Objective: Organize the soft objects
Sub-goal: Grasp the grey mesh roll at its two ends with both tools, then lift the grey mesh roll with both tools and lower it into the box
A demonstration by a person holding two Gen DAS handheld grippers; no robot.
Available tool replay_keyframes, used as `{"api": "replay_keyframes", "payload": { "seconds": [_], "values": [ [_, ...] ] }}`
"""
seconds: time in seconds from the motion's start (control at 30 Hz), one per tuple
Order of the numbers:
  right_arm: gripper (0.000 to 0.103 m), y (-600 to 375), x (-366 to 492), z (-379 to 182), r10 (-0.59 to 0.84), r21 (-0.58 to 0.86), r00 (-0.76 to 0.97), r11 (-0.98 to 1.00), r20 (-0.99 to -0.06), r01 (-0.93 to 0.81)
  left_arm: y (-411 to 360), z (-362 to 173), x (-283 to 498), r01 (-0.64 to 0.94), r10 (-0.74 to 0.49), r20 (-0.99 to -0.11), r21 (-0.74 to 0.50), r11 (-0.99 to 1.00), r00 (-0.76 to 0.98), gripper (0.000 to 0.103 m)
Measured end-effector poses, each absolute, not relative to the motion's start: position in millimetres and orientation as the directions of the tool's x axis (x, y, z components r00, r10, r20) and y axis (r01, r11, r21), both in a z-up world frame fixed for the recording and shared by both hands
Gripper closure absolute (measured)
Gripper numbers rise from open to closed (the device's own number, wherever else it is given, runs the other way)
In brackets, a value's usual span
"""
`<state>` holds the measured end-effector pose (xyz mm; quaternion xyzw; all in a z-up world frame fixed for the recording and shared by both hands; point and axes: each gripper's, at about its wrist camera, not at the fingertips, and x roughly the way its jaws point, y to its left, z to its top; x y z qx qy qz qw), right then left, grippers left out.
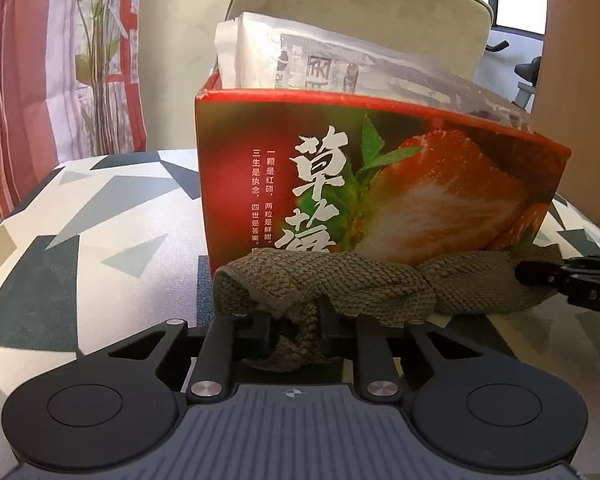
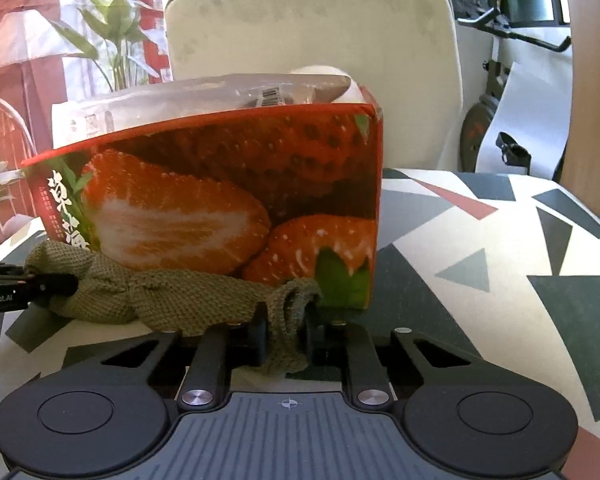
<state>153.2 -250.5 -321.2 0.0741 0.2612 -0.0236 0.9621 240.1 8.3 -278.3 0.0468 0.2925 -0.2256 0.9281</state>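
Observation:
An olive-green knitted cloth (image 1: 340,284) lies stretched along the near side of a red strawberry-print box (image 1: 380,176). My left gripper (image 1: 294,330) is shut on the cloth's left end. My right gripper (image 2: 286,330) is shut on the cloth's other end (image 2: 288,300); it shows in the left wrist view at the right edge (image 1: 540,276). The cloth (image 2: 172,296) and the box (image 2: 220,200) also show in the right wrist view, with the left gripper's fingers (image 2: 56,282) at the far left. Plastic-wrapped packages (image 1: 340,68) stick out of the box.
The box stands on a table with a geometric-pattern cover (image 2: 480,260). A beige chair back (image 2: 312,28) rises behind the box. A green plant (image 2: 112,20) and red-and-white curtain (image 1: 28,60) stand at the left. A white roll (image 2: 328,76) shows behind the box.

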Motion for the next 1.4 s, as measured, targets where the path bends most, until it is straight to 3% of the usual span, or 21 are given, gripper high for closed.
{"api": "replay_keyframes", "payload": {
  "seconds": [0.7,1.4],
  "values": [
    [0.089,-230.2,101.6,-281.3,0.039,0.151,0.914,0.988,-0.403,0.025,29.2,-241.0,173.1,0.398,-0.374,-0.546,-0.081,0.914,0.749,0.085],
    [0.089,-212.1,72.2,-259.8,0.093,0.149,0.923,0.988,-0.374,-0.039,35.2,-229.8,152.8,0.399,-0.408,-0.511,-0.134,0.907,0.757,0.085]
  ]
}}
